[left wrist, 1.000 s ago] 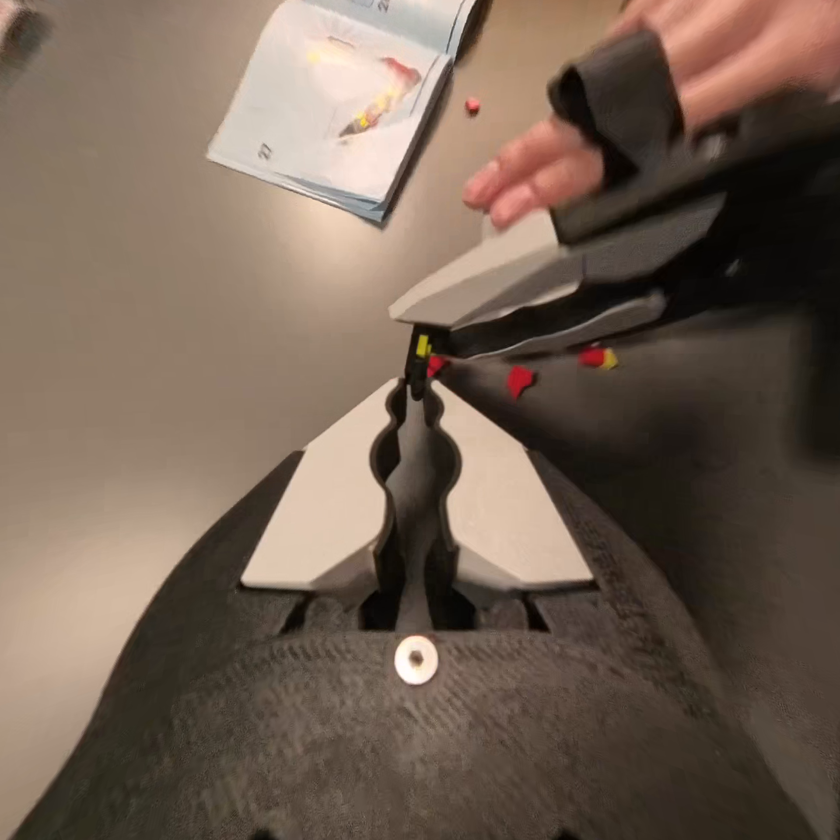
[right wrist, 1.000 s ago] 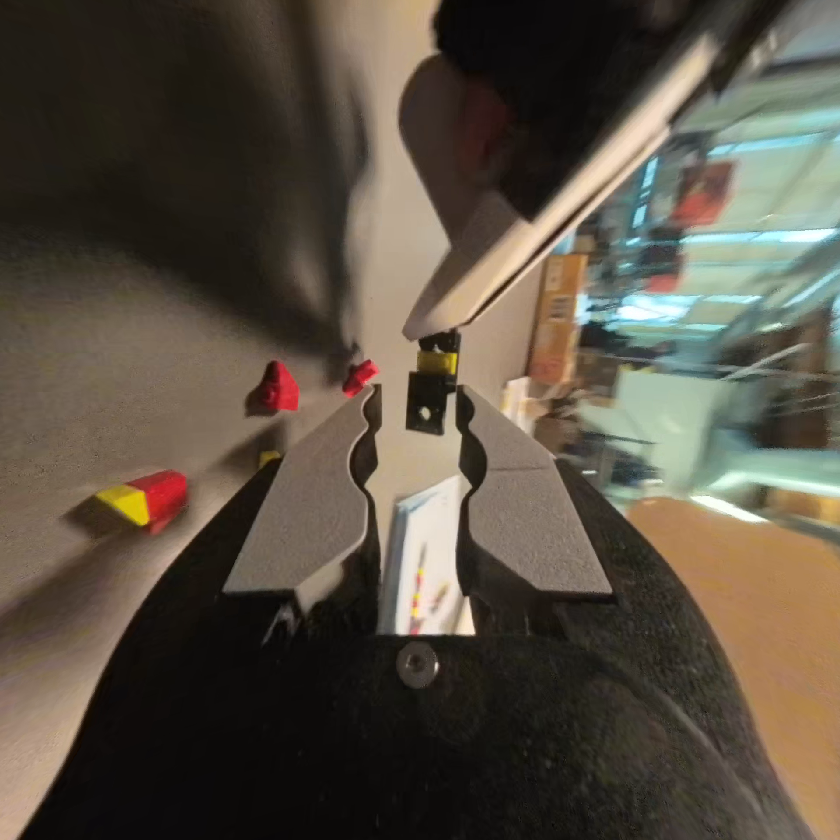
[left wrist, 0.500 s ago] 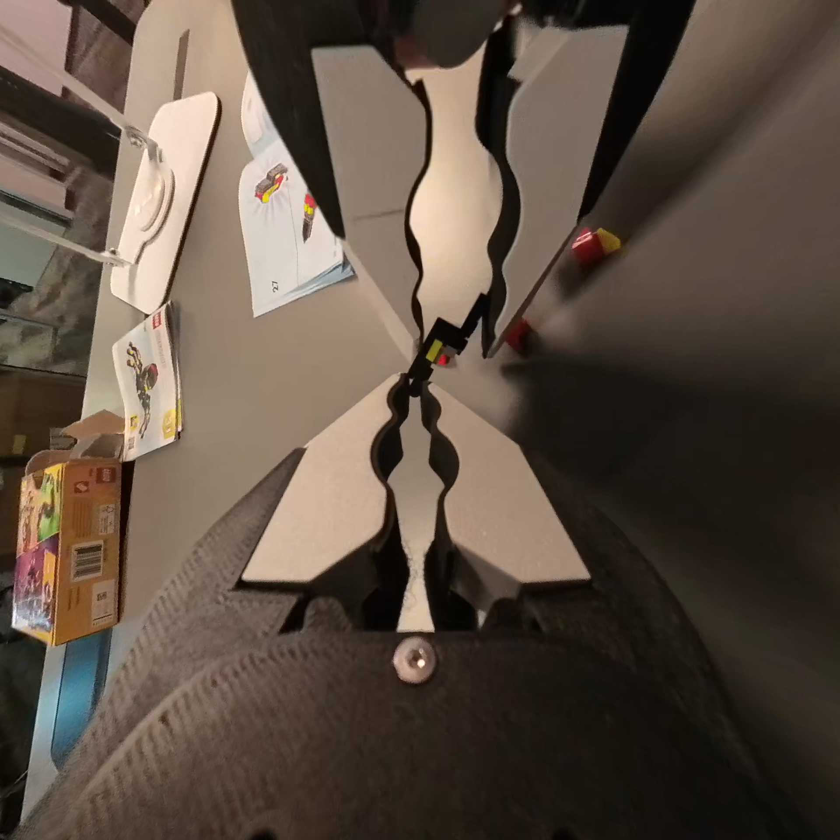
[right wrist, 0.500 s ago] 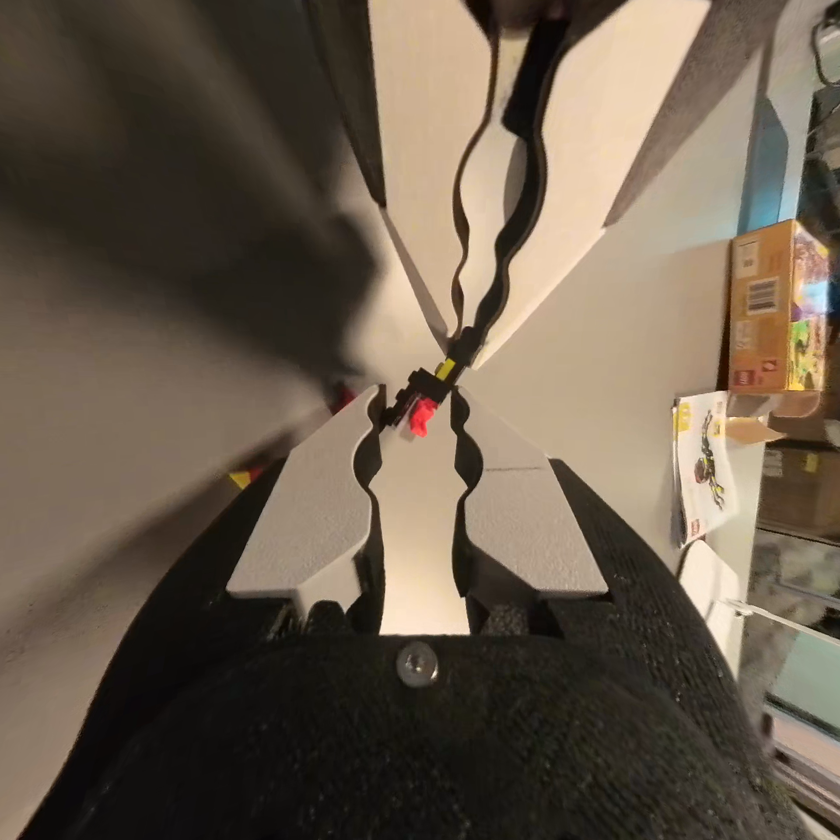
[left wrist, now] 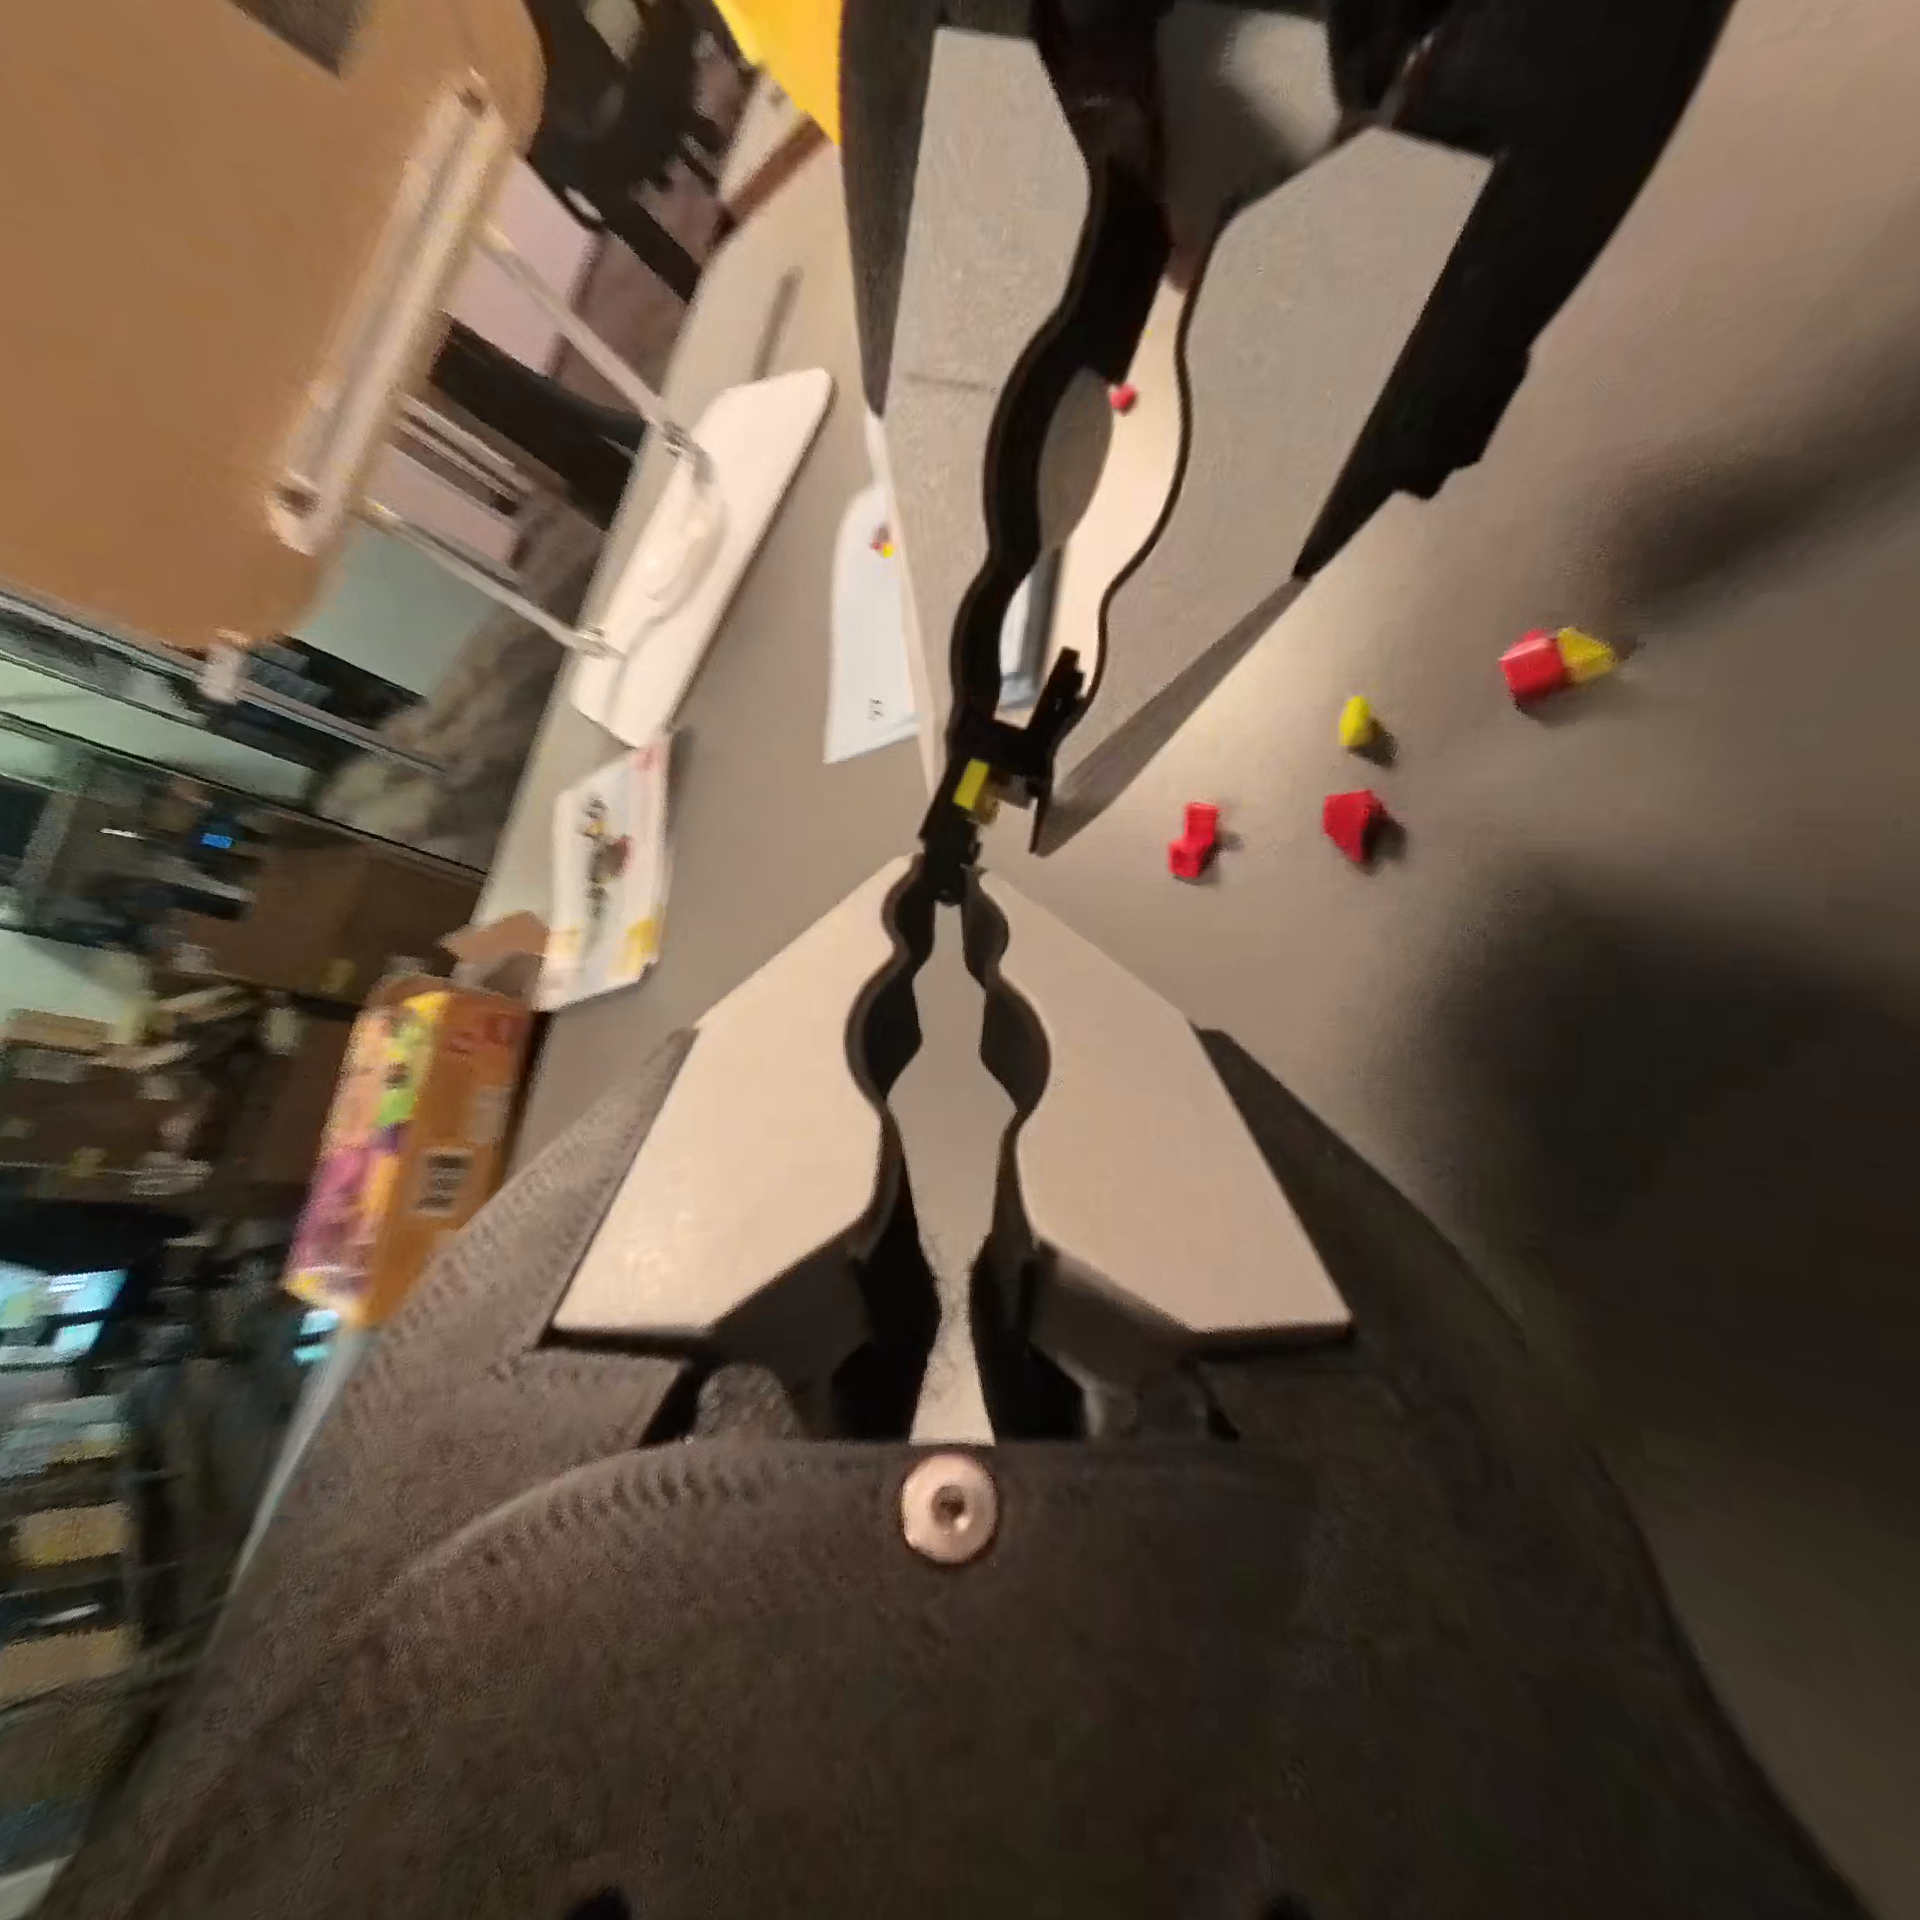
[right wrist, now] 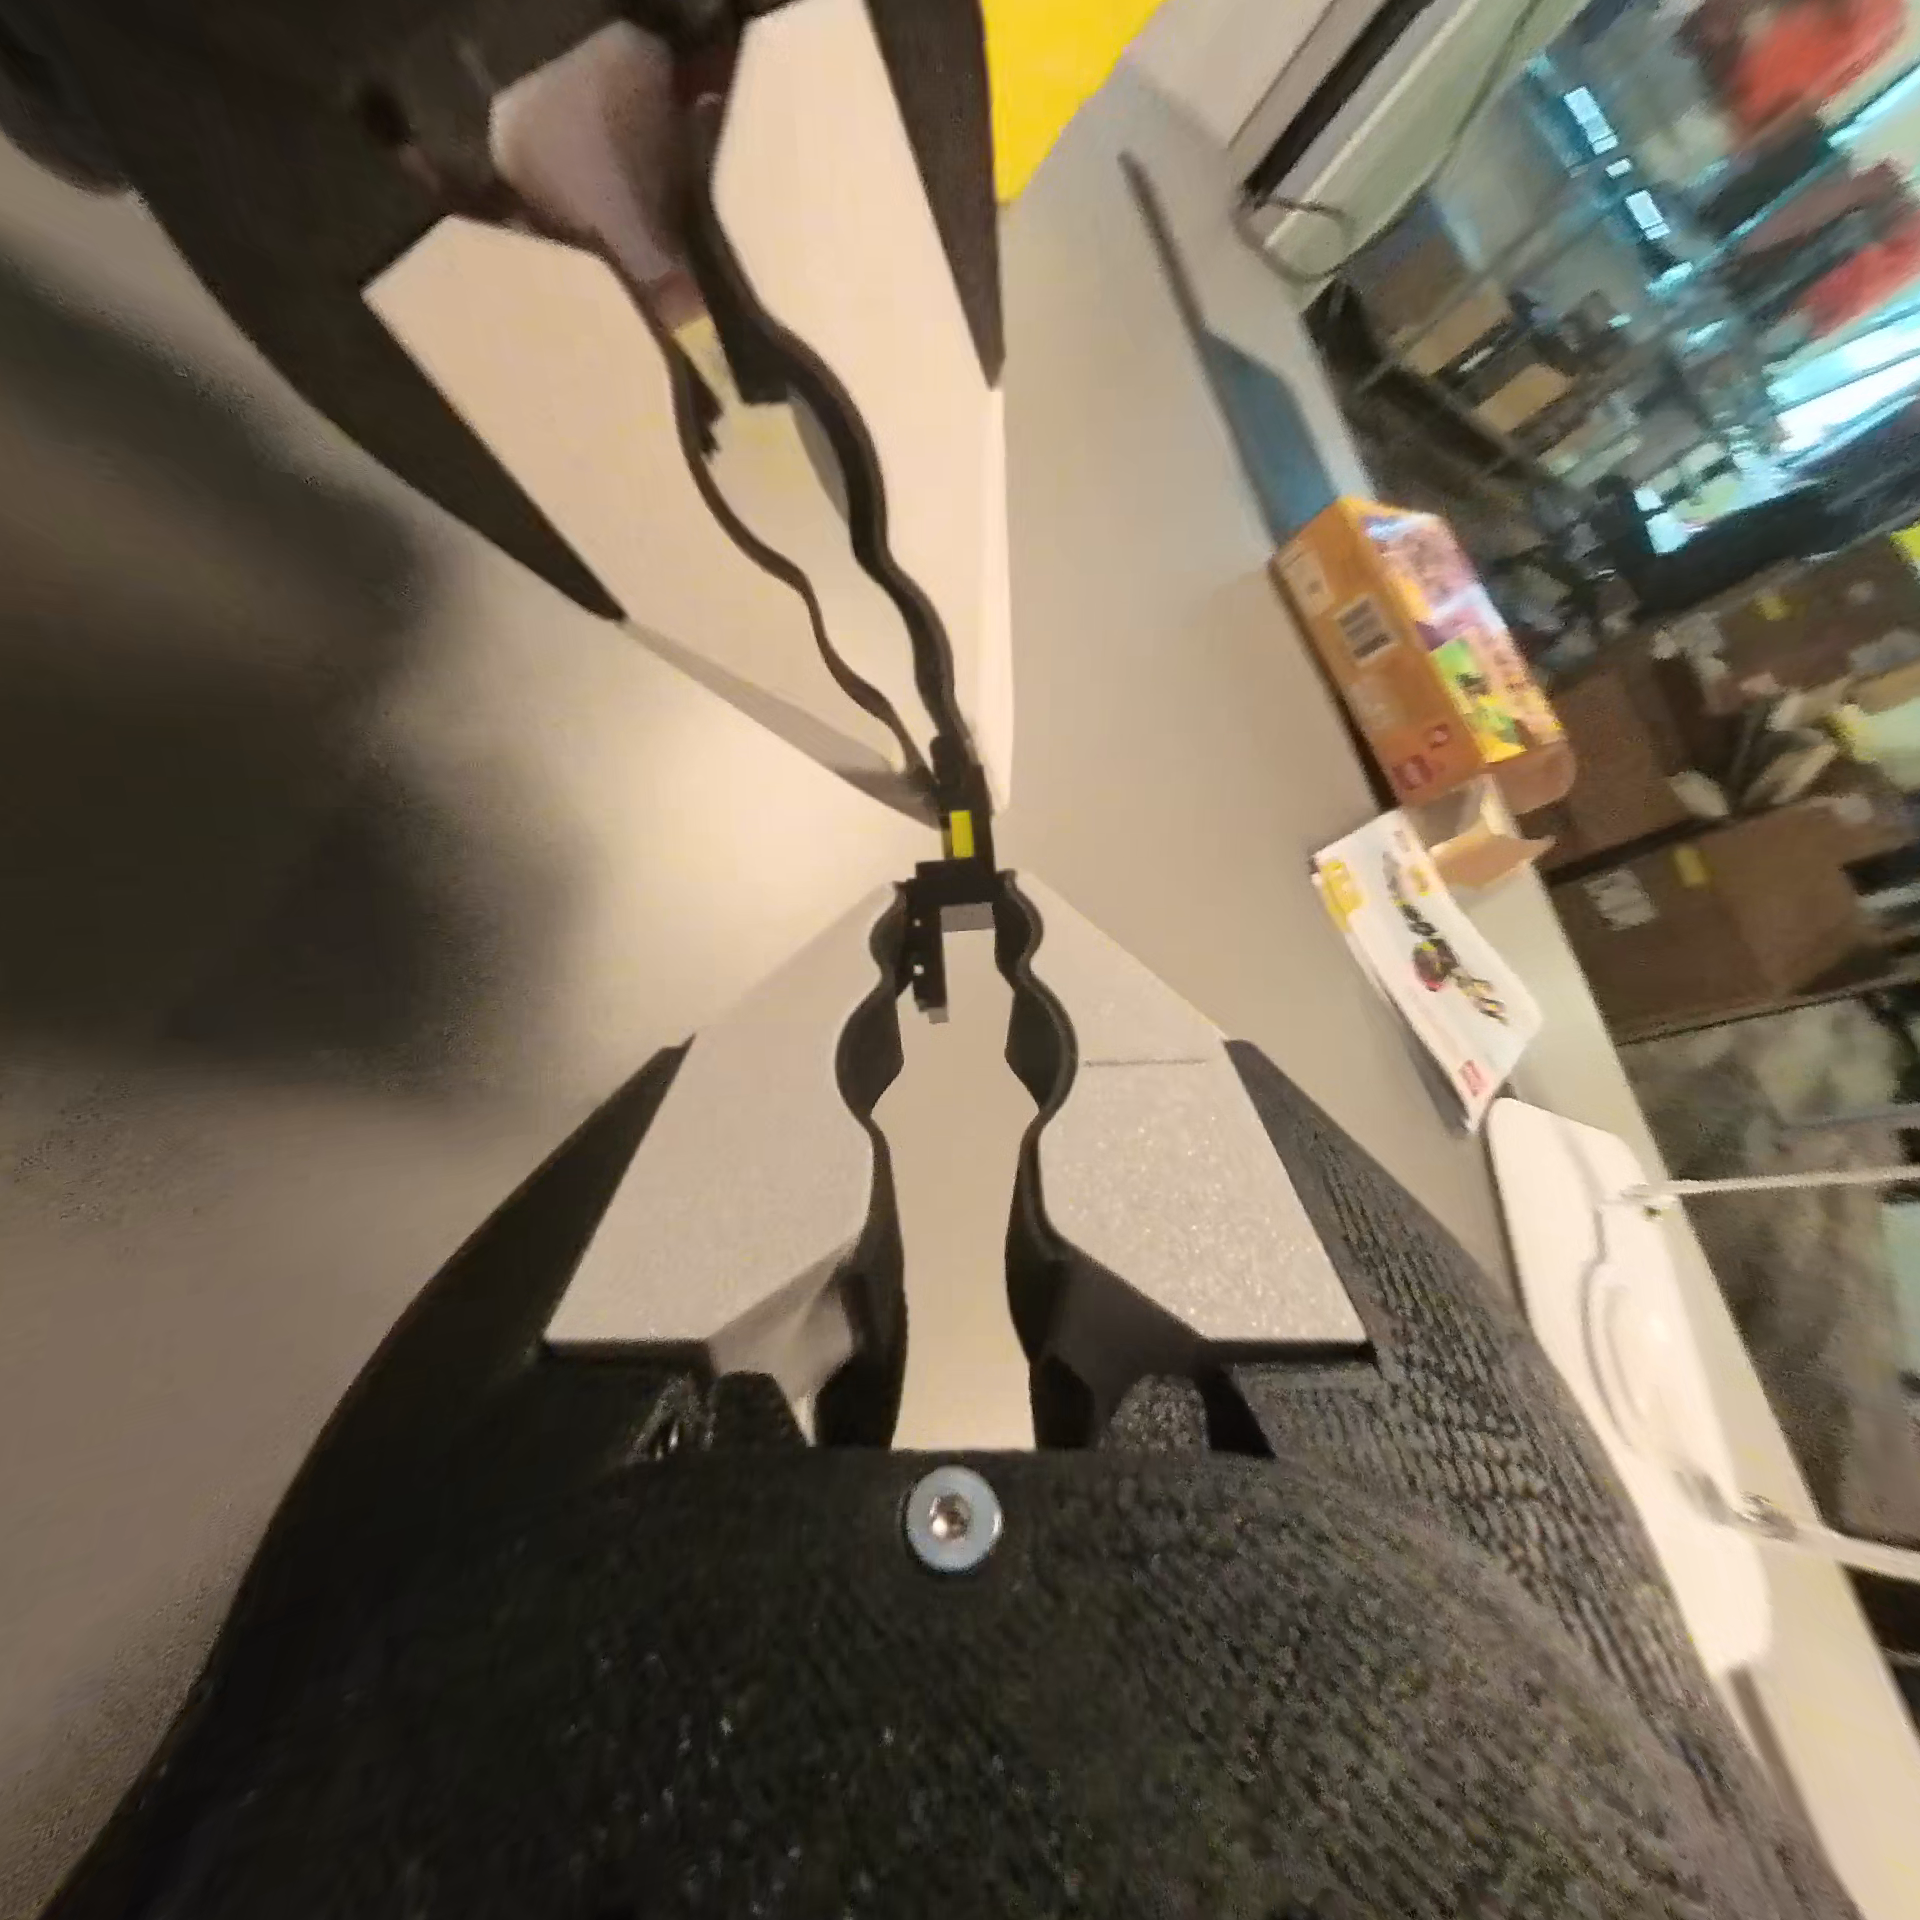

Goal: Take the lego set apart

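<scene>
Nearest you, the left gripper [left wrist: 943, 883] has its fingers pinched together on the lower black end of the lego set [left wrist: 987, 784], a small black remnant with one yellow brick in it, held in the air above the table [left wrist: 1558, 1039]. Opposite, tip to tip, the right gripper [left wrist: 1039, 769] closes on the remnant's other end; in the right wrist view its fingers [right wrist: 1023, 935] clamp a black plate at the very tips, a narrow gap remaining behind. The two tools meet nose to nose, roughly in line, both tilted steeply against the tabletop.

Beyond the tips lie the parts judged already removed: a red piece [left wrist: 1193, 842], a red slope piece [left wrist: 1354, 824], a yellow piece [left wrist: 1356, 720] and a red-and-yellow pair [left wrist: 1553, 662], near one another, apart from the grippers. The black-and-yellow core and that pair remain to be split.

Farthest off rest an instruction booklet [right wrist: 1423, 966] and a yellow box [right wrist: 1413, 644].
</scene>
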`<state>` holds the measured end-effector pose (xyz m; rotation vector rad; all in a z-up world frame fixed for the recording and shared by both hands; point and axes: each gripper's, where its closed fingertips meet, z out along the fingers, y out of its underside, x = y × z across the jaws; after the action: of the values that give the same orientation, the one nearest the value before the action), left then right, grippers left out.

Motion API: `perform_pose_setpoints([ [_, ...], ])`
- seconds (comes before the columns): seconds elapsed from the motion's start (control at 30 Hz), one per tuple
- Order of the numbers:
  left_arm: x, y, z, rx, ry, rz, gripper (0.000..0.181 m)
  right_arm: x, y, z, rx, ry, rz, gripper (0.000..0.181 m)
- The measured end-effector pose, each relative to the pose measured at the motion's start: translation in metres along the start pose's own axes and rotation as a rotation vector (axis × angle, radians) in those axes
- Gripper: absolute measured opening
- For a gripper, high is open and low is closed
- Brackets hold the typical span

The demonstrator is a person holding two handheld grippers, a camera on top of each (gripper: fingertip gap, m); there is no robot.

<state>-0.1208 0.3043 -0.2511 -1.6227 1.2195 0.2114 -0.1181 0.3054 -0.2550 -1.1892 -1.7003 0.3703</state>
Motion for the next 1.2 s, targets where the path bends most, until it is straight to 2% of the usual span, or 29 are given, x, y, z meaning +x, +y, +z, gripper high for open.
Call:
perform_pose_setpoints([
  [0.1, -0.012, -0.004, -0.005, -0.038, -0.147, 0.165, 0.005, 0.009, -0.009, -0.003, 0.042, 0.074, 0.032, 0.012],
  [0.17, 0.002, 0.003, -0.004, -0.094, -0.139, 0.310, 0.004, 0.048, -0.006, -0.017, 0.071, 0.223, 0.136, 0.013],
  [0.2, 0.011, 0.009, -0.003, -0.113, -0.137, 0.342, 0.004, 0.062, -0.006, -0.025, 0.105, 0.236, 0.204, 0.013],
  [0.27, 0.015, 0.021, -0.003, -0.153, -0.162, 0.345, 0.004, 0.069, -0.008, -0.031, 0.147, 0.193, 0.289, 0.013],
  [0.33, 0.006, 0.026, -0.009, -0.155, -0.180, 0.234, 0.004, 0.060, -0.009, -0.026, 0.165, 0.143, 0.309, 0.013],
  [0.43, -0.012, 0.033, -0.021, -0.105, -0.150, -0.089, 0.004, 0.049, -0.009, -0.018, 0.207, 0.076, 0.385, 0.013],
  [0.5, -0.008, 0.035, -0.023, -0.057, -0.044, -0.332, 0.004, 0.045, -0.006, -0.012, 0.217, 0.053, 0.411, 0.013],
  [0.57, 0.002, 0.049, -0.018, -0.099, 0.064, -0.532, 0.004, 0.039, 0.001, -0.005, 0.208, 0.038, 0.413, 0.013],
  [0.73, 0.027, 0.075, -0.006, -0.202, 0.199, -0.715, 0.004, 0.024, 0.007, 0.006, 0.215, -0.008, 0.390, 0.013],
  [0.8, 0.023, 0.083, -0.007, -0.243, 0.166, -0.731, 0.004, 0.020, 0.010, 0.010, 0.209, -0.017, 0.389, 0.013],
  [0.83, 0.011, 0.081, -0.012, -0.219, 0.109, -0.721, 0.004, 0.020, 0.011, 0.011, 0.204, -0.014, 0.382, 0.013],
  [0.9, -0.035, 0.078, -0.040, -0.175, -0.131, -0.712, 0.004, 0.018, 0.012, 0.012, 0.199, -0.012, 0.358, 0.013],
  [0.93, -0.062, 0.084, -0.064, -0.181, -0.286, -0.735, 0.004, 0.017, 0.012, 0.013, 0.195, -0.011, 0.348, 0.013],
  [1.03, -0.113, 0.118, -0.143, -0.280, -0.583, -0.869, 0.004, 0.011, 0.013, 0.017, 0.180, -0.024, 0.327, 0.013],
  [1.1, -0.114, 0.157, -0.178, -0.445, -0.620, -1.025, 0.028, 0.007, 0.012, 0.019, 0.173, -0.038, 0.312, 0.013],
  [1.13, -0.109, 0.175, -0.188, -0.519, -0.604, -1.110, 0.040, 0.005, 0.012, 0.020, 0.169, -0.043, 0.302, 0.013],
  [1.2, -0.100, 0.201, -0.197, -0.589, -0.558, -1.230, 0.052, 0.002, 0.012, 0.021, 0.160, -0.046, 0.283, 0.013],
])
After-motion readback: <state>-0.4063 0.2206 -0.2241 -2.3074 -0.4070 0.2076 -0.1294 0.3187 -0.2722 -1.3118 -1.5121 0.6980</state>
